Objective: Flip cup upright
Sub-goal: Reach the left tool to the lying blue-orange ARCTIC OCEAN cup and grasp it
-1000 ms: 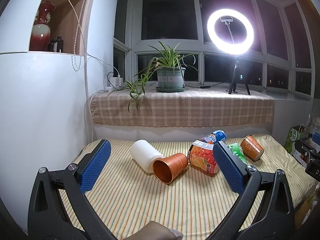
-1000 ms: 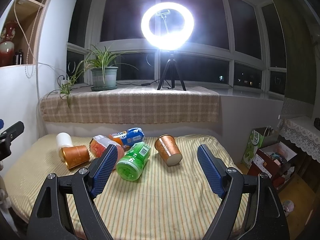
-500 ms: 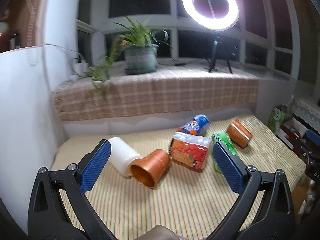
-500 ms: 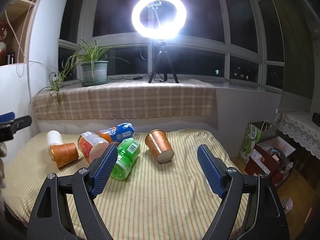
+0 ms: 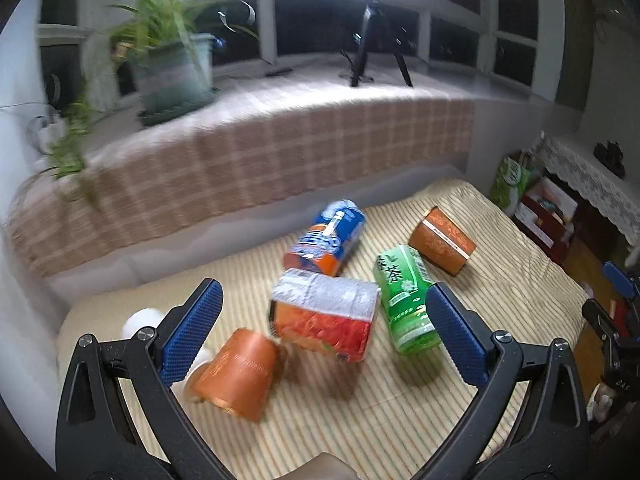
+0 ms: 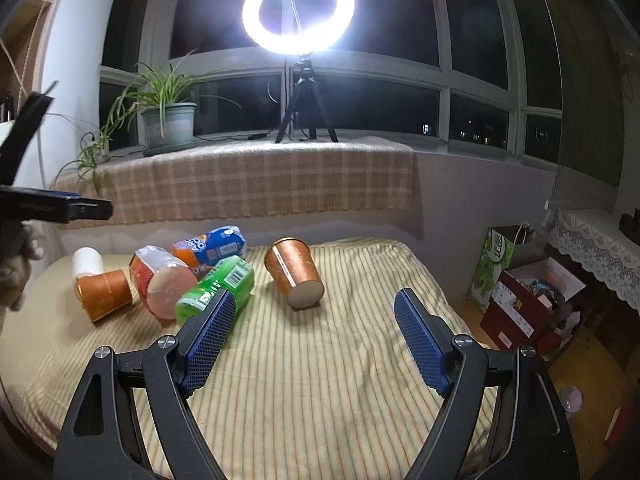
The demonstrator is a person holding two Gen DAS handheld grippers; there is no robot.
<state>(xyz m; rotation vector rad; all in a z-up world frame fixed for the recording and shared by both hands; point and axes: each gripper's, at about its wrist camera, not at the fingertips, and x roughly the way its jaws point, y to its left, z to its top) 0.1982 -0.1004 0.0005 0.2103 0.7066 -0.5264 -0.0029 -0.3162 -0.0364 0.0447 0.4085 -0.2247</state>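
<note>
Two copper cups lie on their sides on the striped mat [image 6: 304,380]. One cup [image 5: 236,372] lies near the left, also in the right wrist view [image 6: 105,294]. The other cup [image 5: 442,245] lies further right, also in the right wrist view [image 6: 295,271]. My left gripper [image 5: 320,336] is open and empty, above and just behind the left cup. My right gripper [image 6: 316,338] is open and empty, a little in front of the right cup.
A white cup [image 6: 87,261], an orange snack pack [image 5: 326,322], a blue bottle [image 5: 328,242] and a green bottle [image 5: 404,298] lie between the cups. A plaid-covered sill with a potted plant [image 6: 168,126] and ring light [image 6: 298,8] stands behind. Boxes [image 6: 532,300] sit right of the mat.
My left gripper has moved forward and tilted down over the objects, so they loom larger. My right gripper has edged closer to the right cup. Both stay open.
</note>
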